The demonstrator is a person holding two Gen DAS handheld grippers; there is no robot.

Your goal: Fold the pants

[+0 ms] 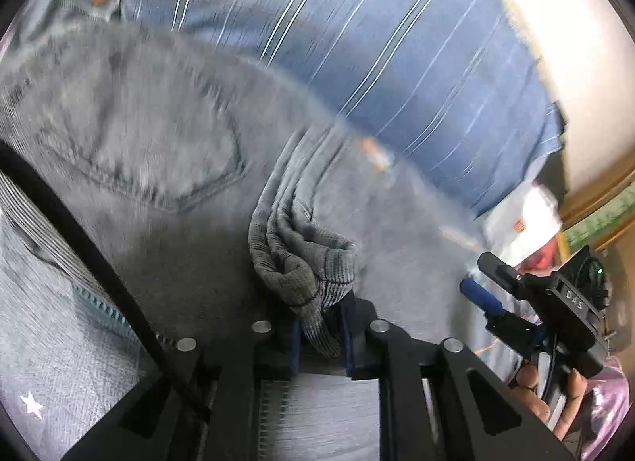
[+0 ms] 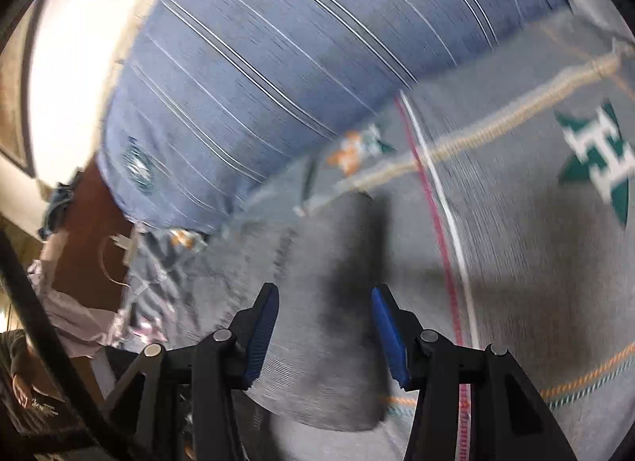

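Grey pants (image 1: 158, 135) lie spread on the bed in the left wrist view, back pocket showing. My left gripper (image 1: 321, 334) is shut on a bunched ribbed cuff of the pants (image 1: 305, 262). My right gripper (image 1: 492, 290) shows at the right of that view, open, hovering just above the pants' edge. In the right wrist view my right gripper (image 2: 325, 330) is open and empty, with a grey pant leg (image 2: 337, 302) lying between and below its blue pads (image 2: 393, 338).
A blue striped pillow (image 2: 258, 76) (image 1: 397, 44) lies behind the pants. A grey blanket with green and orange logos (image 2: 535, 203) covers the bed. Clothes and a bag (image 1: 524, 219) lie off the bed's edge. The view is motion-blurred.
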